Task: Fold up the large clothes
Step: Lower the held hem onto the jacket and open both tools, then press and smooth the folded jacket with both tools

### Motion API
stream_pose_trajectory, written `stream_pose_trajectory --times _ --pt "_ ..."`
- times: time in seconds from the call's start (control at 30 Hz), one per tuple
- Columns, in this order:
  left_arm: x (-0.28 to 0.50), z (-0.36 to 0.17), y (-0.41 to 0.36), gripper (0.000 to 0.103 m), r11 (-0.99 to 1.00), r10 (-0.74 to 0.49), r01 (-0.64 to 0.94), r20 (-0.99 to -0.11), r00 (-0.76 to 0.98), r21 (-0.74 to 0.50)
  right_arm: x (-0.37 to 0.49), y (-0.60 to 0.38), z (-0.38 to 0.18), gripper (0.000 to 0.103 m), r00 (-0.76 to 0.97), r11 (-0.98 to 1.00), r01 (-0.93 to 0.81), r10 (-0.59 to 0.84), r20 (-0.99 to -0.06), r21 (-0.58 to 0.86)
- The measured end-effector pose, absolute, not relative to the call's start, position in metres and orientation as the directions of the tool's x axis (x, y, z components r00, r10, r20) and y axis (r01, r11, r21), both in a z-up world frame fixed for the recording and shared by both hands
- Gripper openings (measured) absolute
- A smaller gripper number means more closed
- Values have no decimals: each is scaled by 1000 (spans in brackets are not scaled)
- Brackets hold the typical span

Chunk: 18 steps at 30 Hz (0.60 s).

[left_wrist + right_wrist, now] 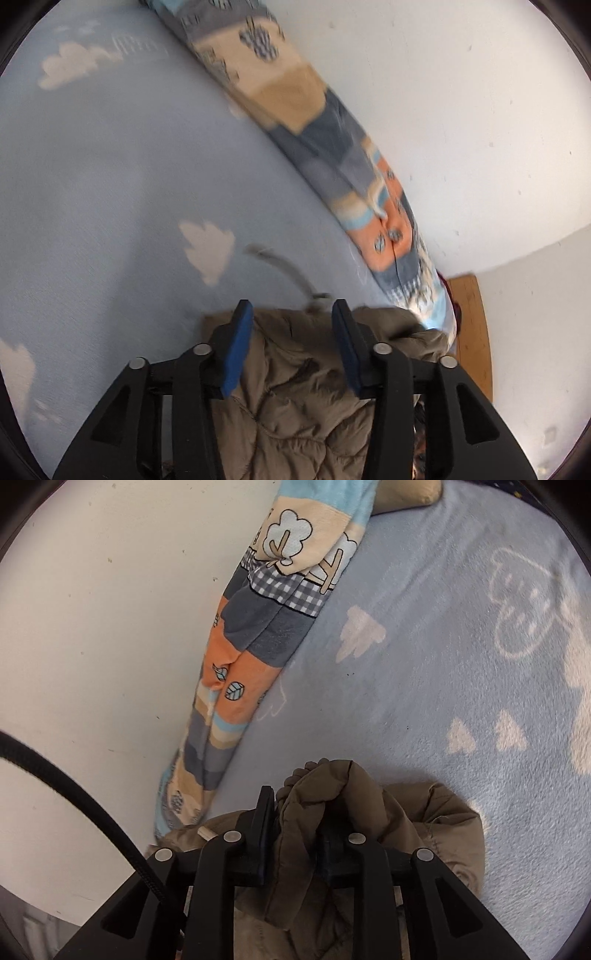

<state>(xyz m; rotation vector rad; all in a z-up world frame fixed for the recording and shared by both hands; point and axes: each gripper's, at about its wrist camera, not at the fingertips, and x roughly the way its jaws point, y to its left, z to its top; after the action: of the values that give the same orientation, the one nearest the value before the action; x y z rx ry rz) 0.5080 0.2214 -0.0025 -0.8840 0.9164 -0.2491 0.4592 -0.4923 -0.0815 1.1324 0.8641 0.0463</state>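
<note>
Your left gripper (291, 314) is angled down over the brown jacket (295, 398), jaws spread apart. Its blue pads (236, 350) stand on either side of the quilted fabric with nothing pinched between them. The tips sit at the jacket's far edge. Whether the pads touch the fabric cannot be told, as the view is blurred.

Your right gripper (295, 805) is also tilted down over the jacket (325, 801). Its jaws are closed on a raised, bunched fold, which rises between the fingers (264, 834) and spills past their tips.
</note>
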Motion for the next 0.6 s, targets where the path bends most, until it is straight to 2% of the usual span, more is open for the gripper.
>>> stream_pose_trajectory --times 0.03,0.13,0.17,0.23,0.37,0.5,0.53,0.6 --pt "507 0 225 44 626 -538 -171 -580 611 -761 457 -495 -80 30 696 429 375 456 -555 822" --pt "499 13 234 44 634 -521 -167 -576 630 -755 449 -504 -69 50 737 364 358 455 -499 860" --pt "495 20 233 44 654 -511 -153 -582 632 -741 444 -511 -60 64 768 350 342 430 -474 872" --pt "489 32 229 44 682 -502 -123 -584 638 -721 435 -522 -45 67 803 337 326 394 -447 883" --pt "474 63 184 44 788 -495 33 -600 628 -615 417 -518 -5 60 816 442 254 380 -436 860" --pt "473 87 108 44 837 -528 231 -621 579 -497 387 -454 31 37 755 679 131 404 -517 722" --pt "467 83 82 44 834 -545 287 -624 559 -471 378 -441 33 35 748 714 115 395 -534 690" --pt "456 76 40 44 832 -554 365 -637 535 -417 359 -402 34 22 728 797 94 355 -587 597"
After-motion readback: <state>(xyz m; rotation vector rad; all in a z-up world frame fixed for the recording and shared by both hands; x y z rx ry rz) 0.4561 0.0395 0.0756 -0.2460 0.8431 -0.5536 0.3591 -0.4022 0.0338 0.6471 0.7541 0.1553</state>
